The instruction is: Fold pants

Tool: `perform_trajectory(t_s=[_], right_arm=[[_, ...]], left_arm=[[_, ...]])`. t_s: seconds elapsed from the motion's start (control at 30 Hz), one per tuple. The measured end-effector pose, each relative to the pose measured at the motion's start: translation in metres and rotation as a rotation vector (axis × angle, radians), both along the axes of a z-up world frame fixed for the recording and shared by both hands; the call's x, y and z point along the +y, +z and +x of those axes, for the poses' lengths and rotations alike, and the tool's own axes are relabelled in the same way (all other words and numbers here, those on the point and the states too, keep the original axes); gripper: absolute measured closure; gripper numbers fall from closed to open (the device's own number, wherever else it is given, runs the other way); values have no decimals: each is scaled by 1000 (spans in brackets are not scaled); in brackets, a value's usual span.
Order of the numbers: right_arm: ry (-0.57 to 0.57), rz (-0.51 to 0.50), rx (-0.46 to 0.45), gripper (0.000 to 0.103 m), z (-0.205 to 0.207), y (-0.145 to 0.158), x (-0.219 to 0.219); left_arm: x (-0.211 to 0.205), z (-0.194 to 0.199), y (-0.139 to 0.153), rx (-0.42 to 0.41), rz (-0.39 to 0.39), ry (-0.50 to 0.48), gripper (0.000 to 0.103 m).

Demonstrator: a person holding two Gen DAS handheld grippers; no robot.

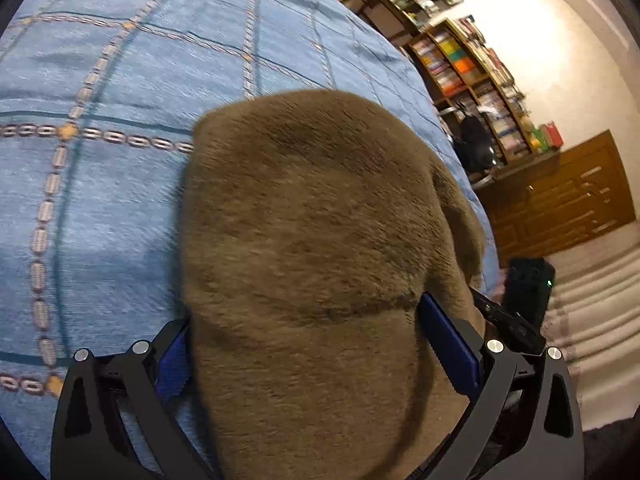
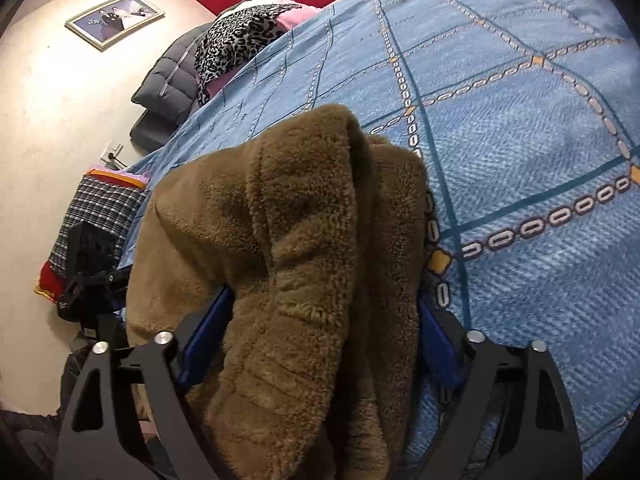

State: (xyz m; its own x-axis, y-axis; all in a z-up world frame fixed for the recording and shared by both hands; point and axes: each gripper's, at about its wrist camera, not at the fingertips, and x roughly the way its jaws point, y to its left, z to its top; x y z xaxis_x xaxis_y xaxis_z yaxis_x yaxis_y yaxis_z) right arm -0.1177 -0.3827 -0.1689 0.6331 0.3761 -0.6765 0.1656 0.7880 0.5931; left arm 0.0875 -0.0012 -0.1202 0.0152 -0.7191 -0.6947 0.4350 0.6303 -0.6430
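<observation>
The brown fleece pants (image 1: 312,220) lie bunched on the blue patterned bedspread (image 1: 100,80). My left gripper (image 1: 308,344) has its blue pads on both sides of a thick fold of the pants and is shut on it. In the right wrist view the pants (image 2: 288,216) show a folded edge with fuzzy lining standing up. My right gripper (image 2: 320,332) is likewise shut on a thick bunch of the fabric over the bedspread (image 2: 520,120). The other gripper shows at the left edge (image 2: 88,280).
A bookshelf (image 1: 472,68) and a wooden cabinet (image 1: 560,204) stand beyond the bed's right edge. Pillows, a leopard-print cloth (image 2: 236,44) and a dark quilt (image 2: 168,80) lie at the bed's head. A checked cloth (image 2: 96,216) sits at the bed's left edge.
</observation>
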Motion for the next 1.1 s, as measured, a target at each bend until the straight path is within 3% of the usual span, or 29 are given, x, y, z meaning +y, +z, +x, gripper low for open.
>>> perform_trajectory(t_s=[0.13, 0.37, 0.47, 0.77, 1.1], right_arm=[[4, 5, -9, 28, -1, 0, 1], [-1, -16, -22, 40, -8, 9, 5], [-5, -29, -25, 43, -9, 16, 7], [-8, -58, -73, 47, -2, 43, 9], [-14, -126, -139, 47, 52, 74, -5]], left_arm=[[-4, -1, 1, -13, 6, 4, 7], [2, -11, 13, -54, 23, 14, 30], [3, -16, 21, -85, 36, 14, 35], [-4, -17, 48, -167, 35, 36, 39], [-29, 28, 71, -240, 9, 80, 40]])
